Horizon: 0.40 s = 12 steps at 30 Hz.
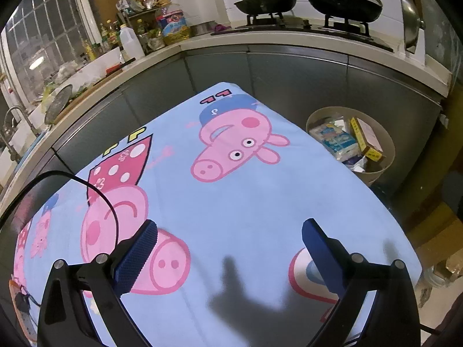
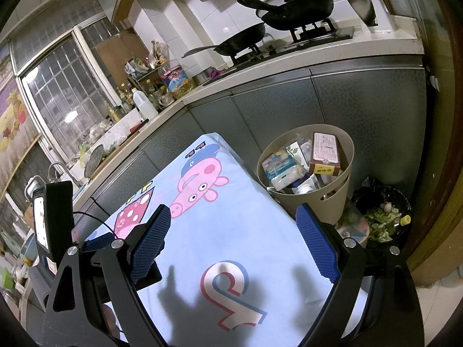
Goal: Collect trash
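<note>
Trash is seen only inside the bin; both grippers are held open and empty over the cleared surface; collection is judged finished.

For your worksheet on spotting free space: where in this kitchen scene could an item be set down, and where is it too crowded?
Free: the cartoon tablecloth, bare from the left gripper and right gripper to its far edge by the grey cabinets. Crowded: the beige bin is heaped with boxes and packets, the black-lined bin holds scraps, and the counter is packed with bottles.
</note>
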Motion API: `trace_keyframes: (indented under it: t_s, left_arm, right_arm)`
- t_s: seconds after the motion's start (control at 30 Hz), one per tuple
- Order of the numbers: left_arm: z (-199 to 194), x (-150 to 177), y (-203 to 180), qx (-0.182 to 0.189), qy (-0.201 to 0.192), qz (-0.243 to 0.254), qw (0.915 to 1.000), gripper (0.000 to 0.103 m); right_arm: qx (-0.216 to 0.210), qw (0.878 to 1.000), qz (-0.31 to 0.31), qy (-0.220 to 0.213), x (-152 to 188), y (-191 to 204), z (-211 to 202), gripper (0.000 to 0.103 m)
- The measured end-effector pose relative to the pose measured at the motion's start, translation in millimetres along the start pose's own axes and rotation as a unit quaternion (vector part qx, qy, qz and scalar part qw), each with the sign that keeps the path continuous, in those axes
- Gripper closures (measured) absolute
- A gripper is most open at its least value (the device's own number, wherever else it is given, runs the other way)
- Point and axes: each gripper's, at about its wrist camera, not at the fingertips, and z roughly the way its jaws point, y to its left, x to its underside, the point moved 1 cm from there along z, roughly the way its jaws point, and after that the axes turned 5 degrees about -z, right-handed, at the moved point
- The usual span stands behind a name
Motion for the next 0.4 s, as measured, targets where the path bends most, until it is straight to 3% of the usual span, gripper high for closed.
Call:
trace_keyframes:
  t_s: [0.4]
  left_arm:
    - [-3.7,-1.4,1.1,0.007,-0.001,-0.003,1.0000,0.004]
  right_arm:
    - [0.001,1.000,0.001,-0.002,0.7,-0.3,-1.6,0.016]
